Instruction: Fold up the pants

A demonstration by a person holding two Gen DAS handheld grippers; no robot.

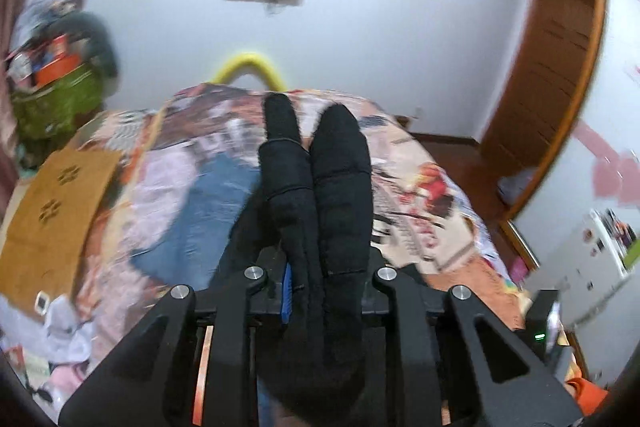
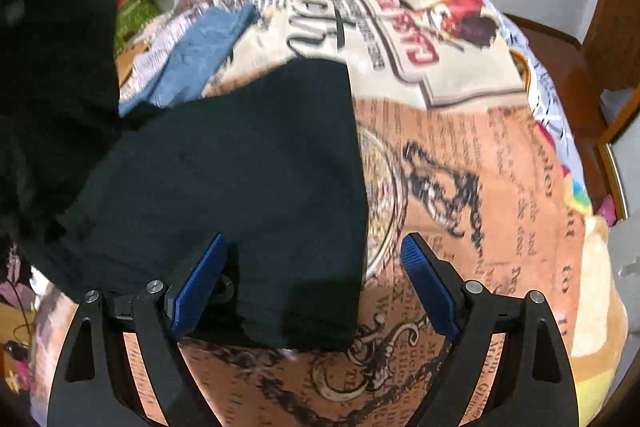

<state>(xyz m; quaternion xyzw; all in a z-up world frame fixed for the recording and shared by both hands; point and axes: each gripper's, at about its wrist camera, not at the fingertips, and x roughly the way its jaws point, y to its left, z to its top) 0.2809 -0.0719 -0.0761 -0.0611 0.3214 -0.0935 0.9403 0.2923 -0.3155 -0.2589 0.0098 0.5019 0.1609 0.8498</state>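
Here the left gripper point(image 1: 316, 267) is closed tight on the soft black cloth pants point(image 1: 320, 187). The black cloth sticks up between its two fingers in two fat folds and hides most of them; only a thin strip of one blue pad point(image 1: 286, 291) peeks out. In the left wrist view the held pants are lifted above the big bed blanket with newspaper pictures in orange, cream and brown point(image 1: 424, 203).

The right gripper point(image 2: 314, 283) is wide open. Its two blue ribbed pads point(image 2: 428, 291) stand far apart and hold nothing. Right under it, the rest of the black pants point(image 2: 240, 167) lies flat on the blanket point(image 2: 500, 187). One pad is over the black cloth and the other is over bare blanket. The near edge of the pants sits between them. On the left side of this view the black cloth rises up in a dark blurry bunch.

A folded blue denim piece point(image 2: 204, 55) lies on the blanket behind the pants. A brown cardboard sheet point(image 1: 56, 211) lies beside the bed.
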